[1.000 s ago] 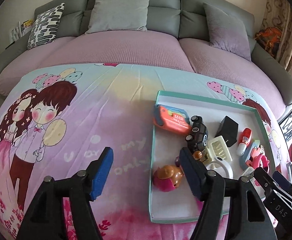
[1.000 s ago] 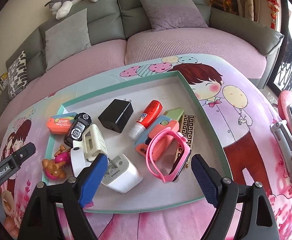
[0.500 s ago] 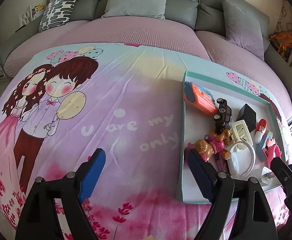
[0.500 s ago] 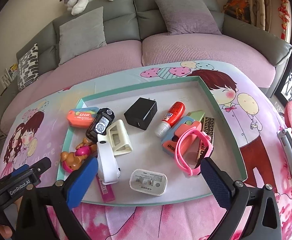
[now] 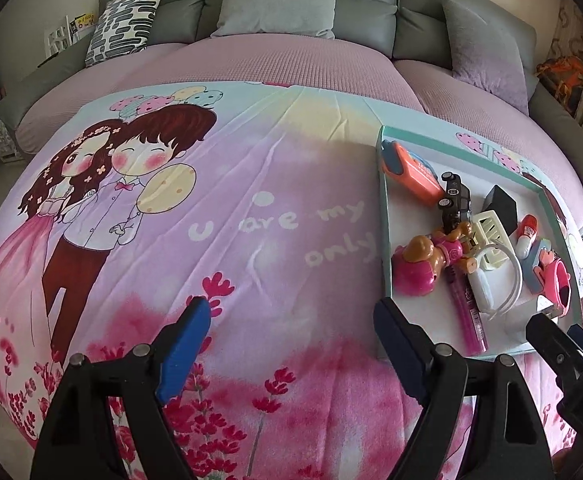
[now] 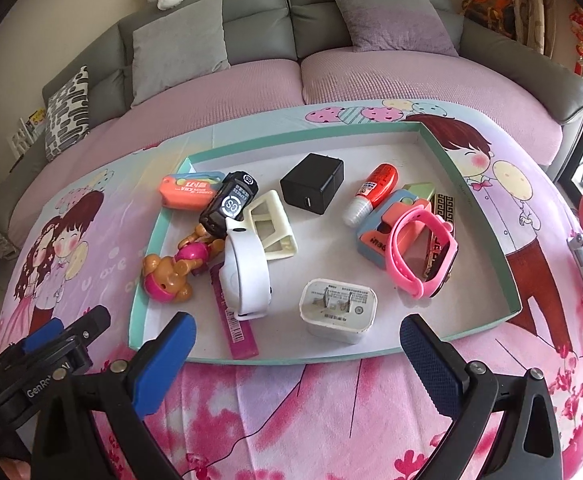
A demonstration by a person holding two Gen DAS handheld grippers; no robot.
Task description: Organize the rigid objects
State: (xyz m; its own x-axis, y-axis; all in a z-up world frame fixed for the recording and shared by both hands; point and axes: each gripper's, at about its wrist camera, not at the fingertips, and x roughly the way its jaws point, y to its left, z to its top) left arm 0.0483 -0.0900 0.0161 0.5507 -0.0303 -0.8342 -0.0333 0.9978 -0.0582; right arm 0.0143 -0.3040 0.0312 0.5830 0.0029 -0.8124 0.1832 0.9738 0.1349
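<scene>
Picking the white charger [image 6: 338, 311] out of the tray [image 6: 487, 216] should go well if the right gripper [image 6: 297, 364], fingers spread wide and empty like the left gripper [image 5: 291, 344], drops straight over it.

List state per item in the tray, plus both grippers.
Left gripper: open, empty, over the printed cloth.
Right gripper: open, empty, at the tray's near edge.
Teal-rimmed shallow tray: uncovered, cluttered.
White square charger: prongs up.
Black cube charger: on its side.
Pink strap watch: band looped, leaning on the orange-blue block.
Red-capped white bottle: lying down, capped.
</scene>
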